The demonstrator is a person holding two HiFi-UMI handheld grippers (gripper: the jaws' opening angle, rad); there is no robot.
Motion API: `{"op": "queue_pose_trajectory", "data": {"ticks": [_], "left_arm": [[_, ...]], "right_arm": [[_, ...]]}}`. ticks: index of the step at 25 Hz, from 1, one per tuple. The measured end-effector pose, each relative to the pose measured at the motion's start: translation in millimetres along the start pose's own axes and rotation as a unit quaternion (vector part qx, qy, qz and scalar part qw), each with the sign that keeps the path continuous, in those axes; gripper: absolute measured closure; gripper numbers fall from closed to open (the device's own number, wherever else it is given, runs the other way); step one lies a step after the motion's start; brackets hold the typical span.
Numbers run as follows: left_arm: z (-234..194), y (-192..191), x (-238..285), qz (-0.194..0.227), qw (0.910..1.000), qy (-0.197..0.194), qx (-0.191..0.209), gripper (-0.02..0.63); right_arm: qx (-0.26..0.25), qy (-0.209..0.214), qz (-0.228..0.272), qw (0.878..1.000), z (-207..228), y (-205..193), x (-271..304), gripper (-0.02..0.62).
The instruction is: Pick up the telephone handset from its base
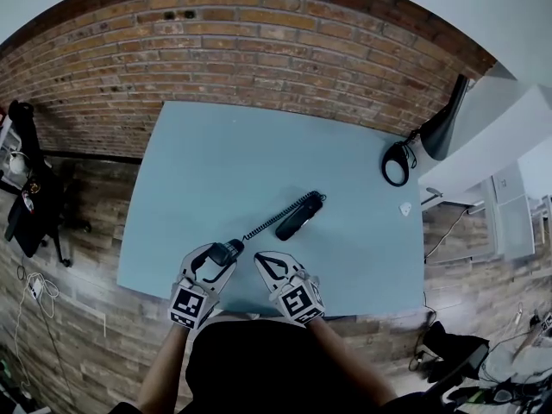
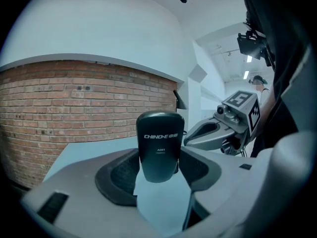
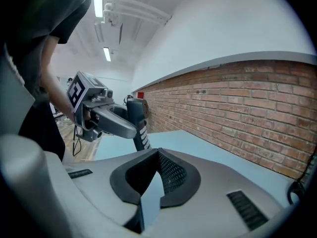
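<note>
Currently left gripper (image 1: 226, 251) clenching upright handset (image 2: 159, 145) above table (image 1: 216, 162), cord (image 1: 274, 219) stretching toward base (image 1: 299, 216); right gripper (image 1: 261, 259) hovering alongside, jaws closed, gripping nothing.

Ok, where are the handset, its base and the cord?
handset (image 2: 158, 145): left gripper view, on its labelled face.
base (image 1: 299, 216): head view, middle of its dark body.
cord (image 1: 261, 227): head view, middle of the coil.
</note>
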State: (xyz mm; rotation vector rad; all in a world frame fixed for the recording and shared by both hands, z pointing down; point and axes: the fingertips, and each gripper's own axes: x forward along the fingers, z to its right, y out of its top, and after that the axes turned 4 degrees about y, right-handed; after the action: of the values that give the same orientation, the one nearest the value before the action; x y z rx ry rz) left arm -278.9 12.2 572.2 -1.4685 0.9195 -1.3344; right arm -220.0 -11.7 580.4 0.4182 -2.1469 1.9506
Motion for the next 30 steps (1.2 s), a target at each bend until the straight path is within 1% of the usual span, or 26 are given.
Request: {"op": "queue_pose_trajectory", "data": {"ticks": [9, 13, 21, 25, 30], "left_arm": [[3.1, -13.0, 13.2, 0.001, 0.9999, -0.009, -0.006, 0.331], [2.9, -23.7, 15.8, -0.011, 0.9999, -0.007, -0.005, 0.331], [-2.7, -58.1, 14.6, -0.044, 0.9989, -0.004, -0.011, 0.331], [-3.0, -68.6, 12.3, -0.047, 0.9987, -0.004, -0.019, 0.33], [-1.0, -75.0, 9.7, -0.048, 0.9987, -0.01, -0.014, 0.331]], "right_arm": [[0.006, -0.004, -0.006, 1.0, 3.8, -4.5, -1.6, 0.58], [0.006, -0.004, -0.009, 1.0, 4.0, -8.2, -2.5, 0.58], [0.008, -0.001, -0.016, 1.0, 3.6, -11.1, 1.7, 0.58], [0.009, -0.001, -0.02, 1.0, 2.2, -13.9, 2.5, 0.58], [0.009, 0.01, -0.02, 1.0, -3.7, -13.3, 6.0, 0.58]]}}
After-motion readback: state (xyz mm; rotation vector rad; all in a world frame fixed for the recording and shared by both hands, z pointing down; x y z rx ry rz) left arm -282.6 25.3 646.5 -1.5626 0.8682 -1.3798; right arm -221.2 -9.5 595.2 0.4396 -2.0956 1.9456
